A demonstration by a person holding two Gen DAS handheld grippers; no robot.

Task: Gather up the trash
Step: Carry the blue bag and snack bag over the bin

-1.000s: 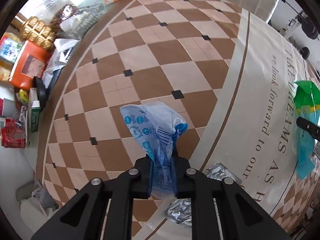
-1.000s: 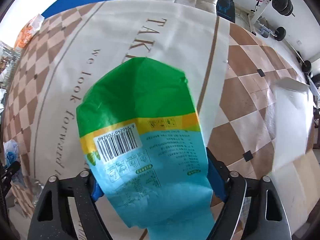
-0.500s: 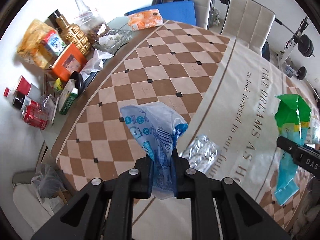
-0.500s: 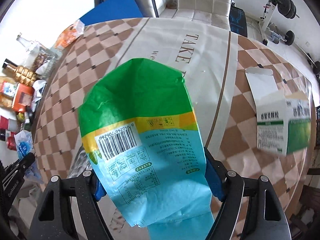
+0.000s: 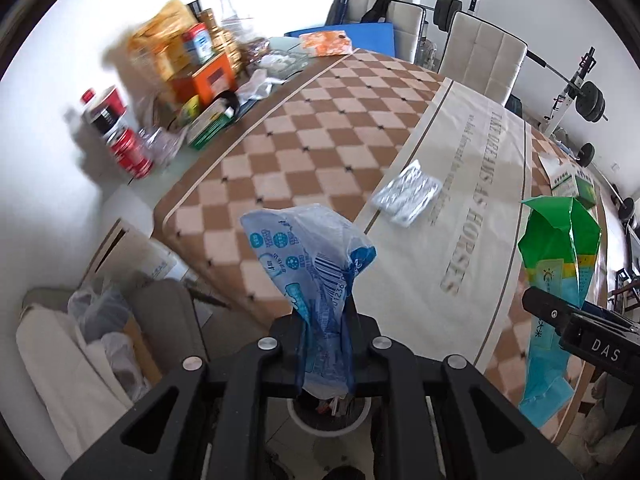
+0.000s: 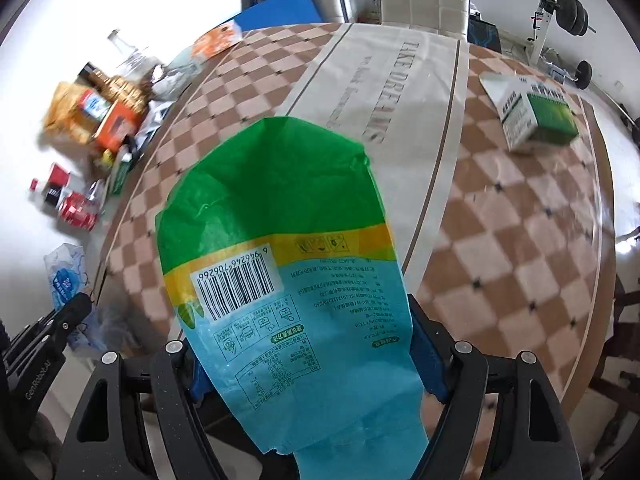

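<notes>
L gripper (image 5: 326, 344) pinches thin blue wrapper (image 5: 310, 252) by its bunched end; R gripper (image 6: 304, 360) clamps green-blue bag (image 6: 276, 232) across its width; both light, floppy, prob slippery.

White walls (image 5: 60, 208) are glowing in strong daylight; padded chairs (image 5: 484, 60) are standing behind the checkered desk (image 5: 320, 120), with barbell weights (image 5: 592, 100) beyond.
</notes>
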